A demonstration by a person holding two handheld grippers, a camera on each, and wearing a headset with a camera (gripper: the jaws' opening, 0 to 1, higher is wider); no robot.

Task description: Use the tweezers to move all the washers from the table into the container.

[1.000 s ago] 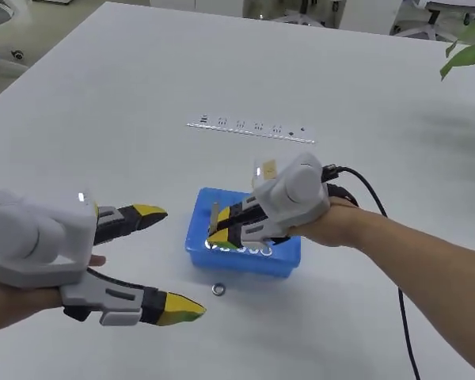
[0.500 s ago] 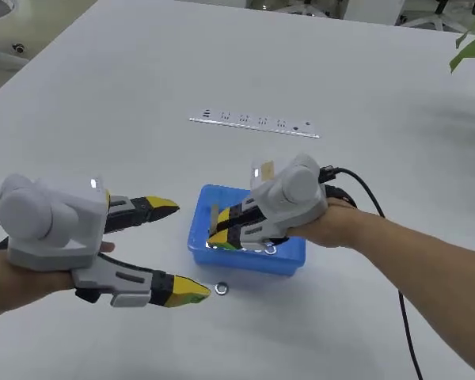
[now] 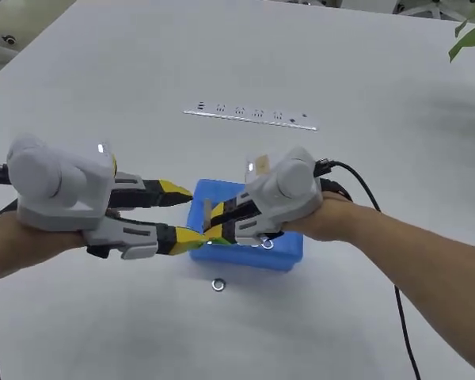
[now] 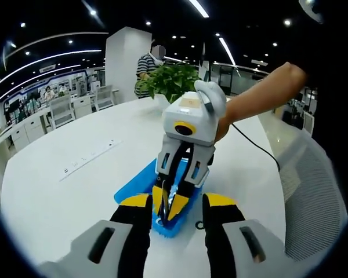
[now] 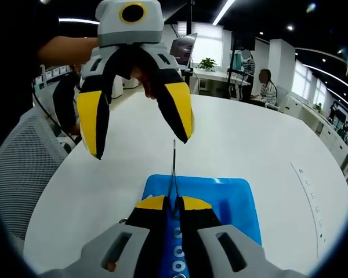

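Container: sitting on the table, mid-scene in the head view.
Loose washer: down on the table at the container's 7 o'clock, just beside its near wall.
Washer inside: in the container, by the near wall.
Power strip: out at 12 o'clock, well behind.
Right gripper: over the container, in from 3 o'clock, tweezers between its jaws.
Left gripper: at 9 o'clock, jaws either side of the tweezers' tip.
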